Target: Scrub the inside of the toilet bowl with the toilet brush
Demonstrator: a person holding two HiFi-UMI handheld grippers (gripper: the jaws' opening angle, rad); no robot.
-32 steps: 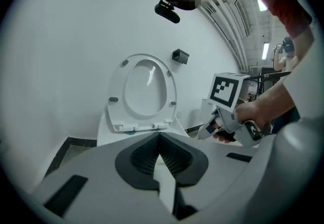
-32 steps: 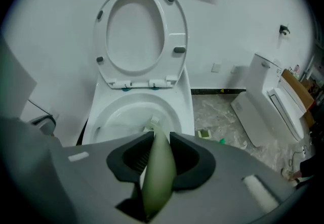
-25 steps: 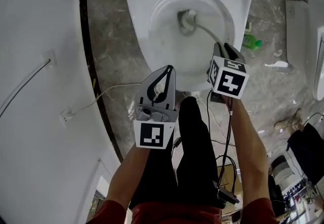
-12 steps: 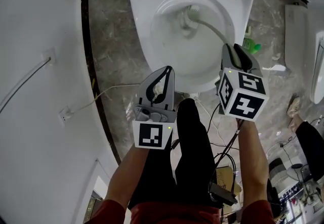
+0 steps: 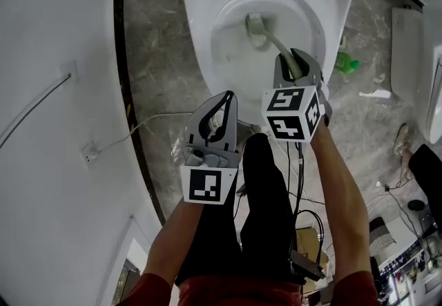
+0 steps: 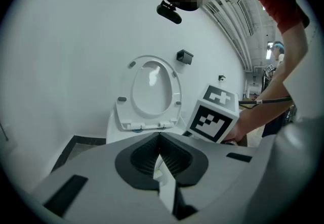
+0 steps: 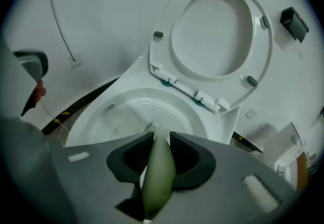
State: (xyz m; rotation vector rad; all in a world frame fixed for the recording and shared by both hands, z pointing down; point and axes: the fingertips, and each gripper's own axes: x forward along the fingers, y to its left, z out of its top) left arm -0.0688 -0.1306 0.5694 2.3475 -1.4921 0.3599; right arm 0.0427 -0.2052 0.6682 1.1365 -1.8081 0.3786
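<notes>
You're mid-scrub: right claw (image 5: 297,64) pinching the brush (image 5: 257,25), head around 11 o'clock in the bowl (image 5: 228,56), left claw (image 5: 228,96) pressed together empty, so I'd sweep round next.

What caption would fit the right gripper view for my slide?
Right gripper clamps the brush, its head down in the bowl.

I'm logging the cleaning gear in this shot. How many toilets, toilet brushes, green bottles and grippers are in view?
toilet: 1
toilet brush: 1
green bottle: 1
grippers: 2 (left gripper, right gripper)
Total: 5
</notes>
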